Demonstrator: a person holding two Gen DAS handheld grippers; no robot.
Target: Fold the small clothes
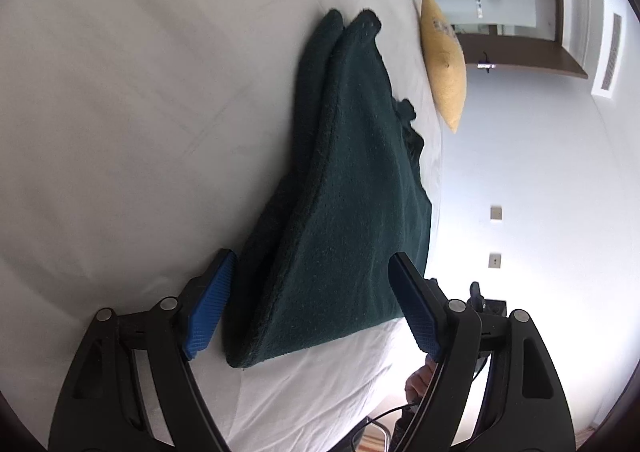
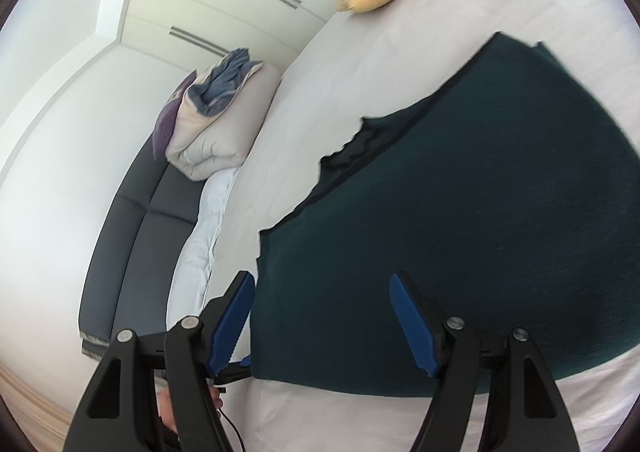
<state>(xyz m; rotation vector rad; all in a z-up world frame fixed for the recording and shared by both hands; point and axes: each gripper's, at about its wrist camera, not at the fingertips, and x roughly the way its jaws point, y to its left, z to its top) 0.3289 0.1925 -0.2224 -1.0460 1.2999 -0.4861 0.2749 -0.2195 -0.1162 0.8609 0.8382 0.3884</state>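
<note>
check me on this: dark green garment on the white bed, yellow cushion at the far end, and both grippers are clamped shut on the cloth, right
Not quite: neither gripper is clamped shut. In the left wrist view the left gripper stands open around the dark green garment, and in the right wrist view the right gripper stands open over it too. The white bed and yellow cushion are as you say.

Each black gripper [image 1: 310, 302] has blue ribbed pads [image 1: 210, 308] and silver screws.
</note>
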